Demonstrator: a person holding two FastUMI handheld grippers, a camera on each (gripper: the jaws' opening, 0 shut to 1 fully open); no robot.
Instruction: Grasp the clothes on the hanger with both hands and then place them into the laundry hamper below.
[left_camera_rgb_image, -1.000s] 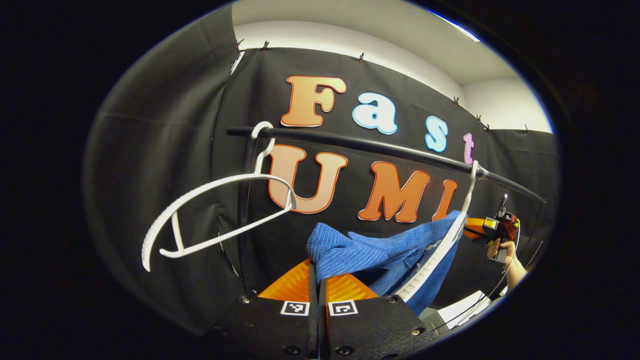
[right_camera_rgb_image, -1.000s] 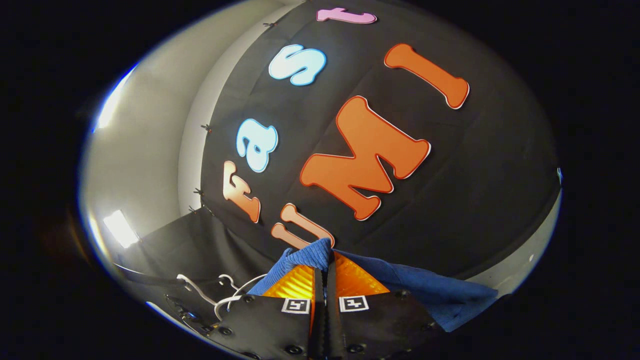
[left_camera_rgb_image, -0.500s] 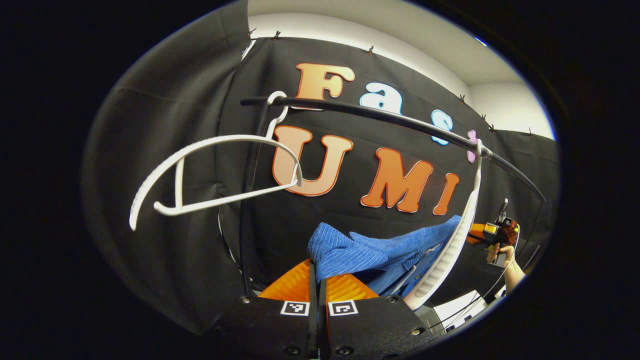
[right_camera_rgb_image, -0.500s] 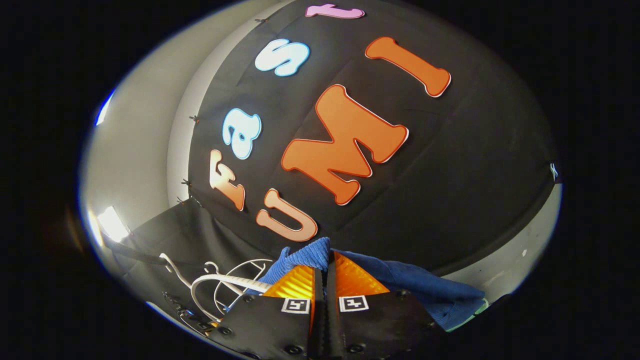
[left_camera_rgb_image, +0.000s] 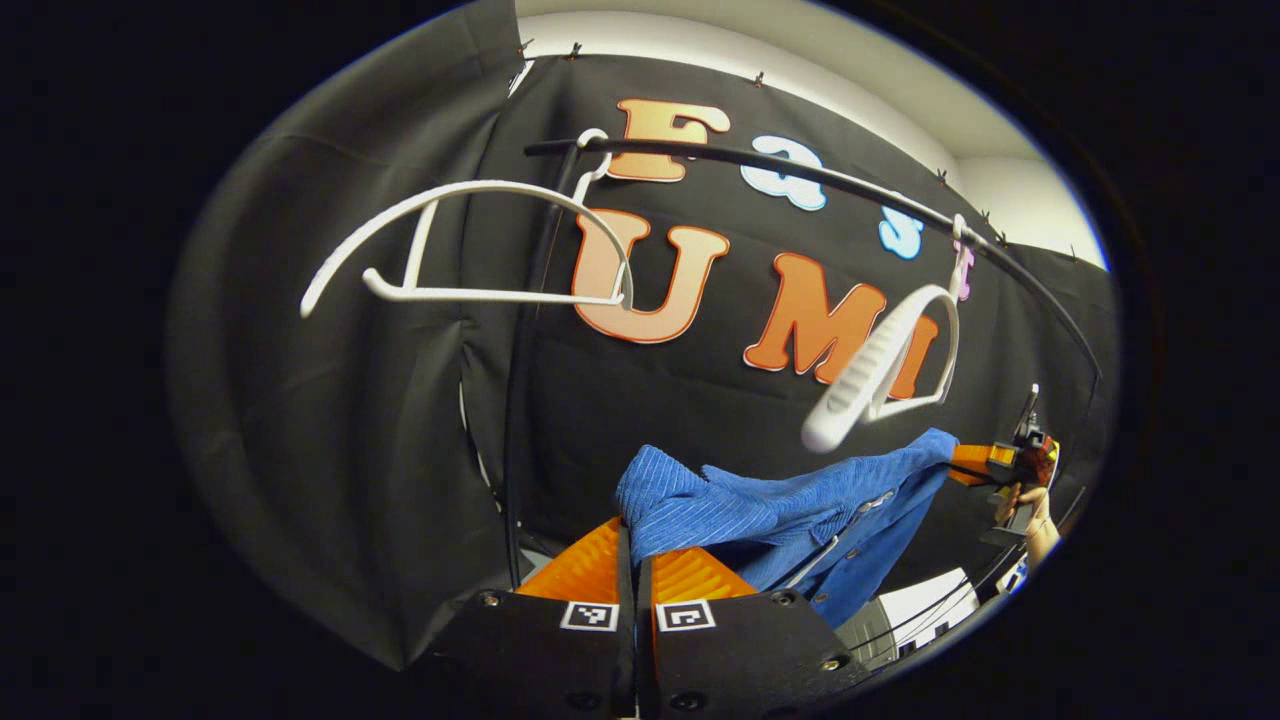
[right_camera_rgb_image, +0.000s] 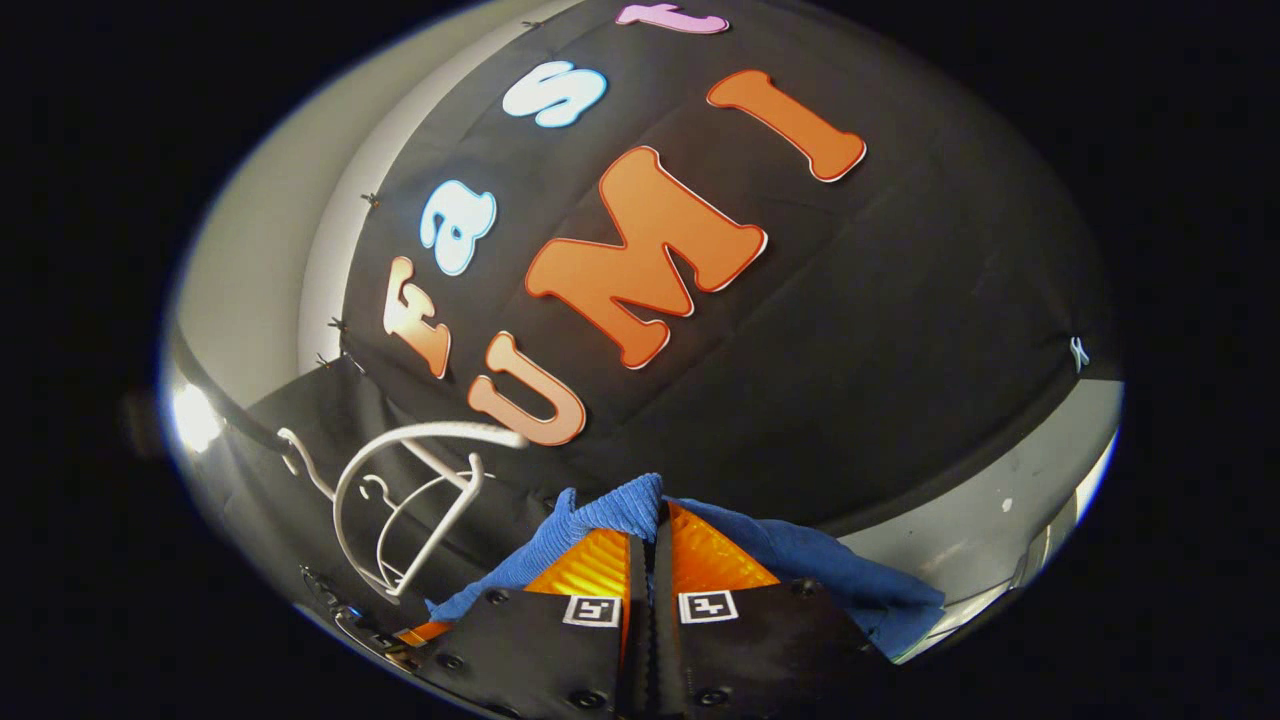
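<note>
A blue ribbed shirt (left_camera_rgb_image: 770, 505) stretches between both grippers, below the rail. My left gripper (left_camera_rgb_image: 636, 535) is shut on one end of it. My right gripper (right_camera_rgb_image: 650, 520) is shut on the other end of the shirt (right_camera_rgb_image: 610, 515); in the left gripper view the right gripper (left_camera_rgb_image: 985, 462) shows far right, held by a hand (left_camera_rgb_image: 1030, 505). A bare white hanger (left_camera_rgb_image: 880, 365) swings on the black rail (left_camera_rgb_image: 800, 175) just above the shirt, free of it. A second bare white hanger (left_camera_rgb_image: 470, 240) hangs at the rail's left end.
Both hangers (right_camera_rgb_image: 410, 500) appear low left in the right gripper view. The rail's upright post (left_camera_rgb_image: 520, 400) runs down behind my left gripper. A pale floor strip (right_camera_rgb_image: 1000, 510) lies low right.
The shirt has come off the right-hand hanger, which now swings up free. Both grippers have moved down with the shirt; rail and hangers sit higher in the left gripper view.
</note>
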